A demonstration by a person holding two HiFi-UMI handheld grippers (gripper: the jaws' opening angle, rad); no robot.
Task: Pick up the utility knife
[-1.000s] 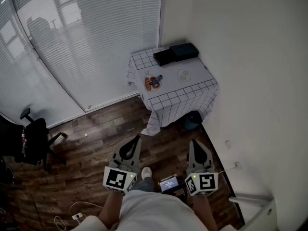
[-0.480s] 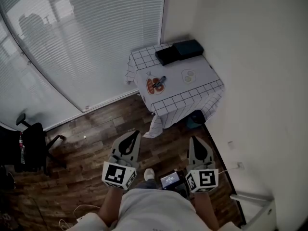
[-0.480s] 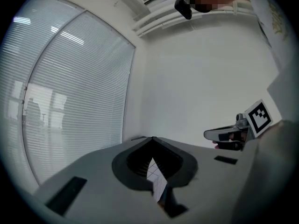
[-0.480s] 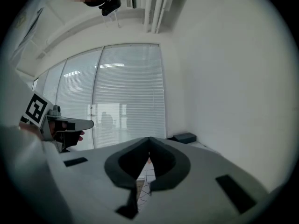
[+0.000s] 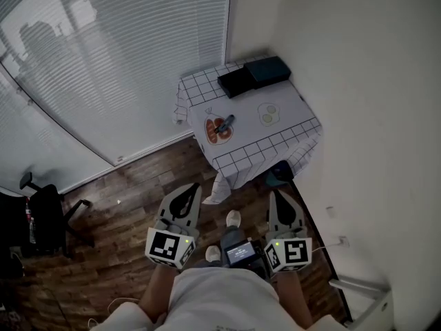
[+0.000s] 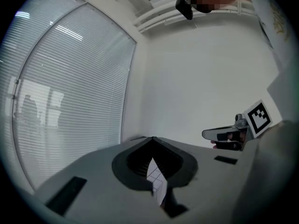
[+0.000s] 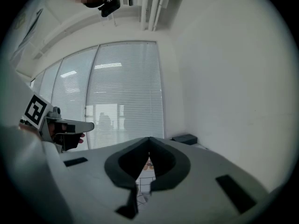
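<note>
Utility knife [image 5: 225, 122] lies on checked-cloth worktop [image 5: 249, 135], well apart from left gripper [image 5: 188, 187] and right gripper [image 5: 279, 194], fingers together, empty, carried nearer than a second ago; approach unfinished.

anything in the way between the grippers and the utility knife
Nothing visible. Wooden floor separates the left gripper and right gripper from the table, and the utility knife lies uncovered on its cloth.

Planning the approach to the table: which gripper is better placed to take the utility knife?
Left, probably. The utility knife lies on the left half of the table, more nearly ahead of the left gripper than of the right gripper. Both are shut, empty and far short of the table.
</note>
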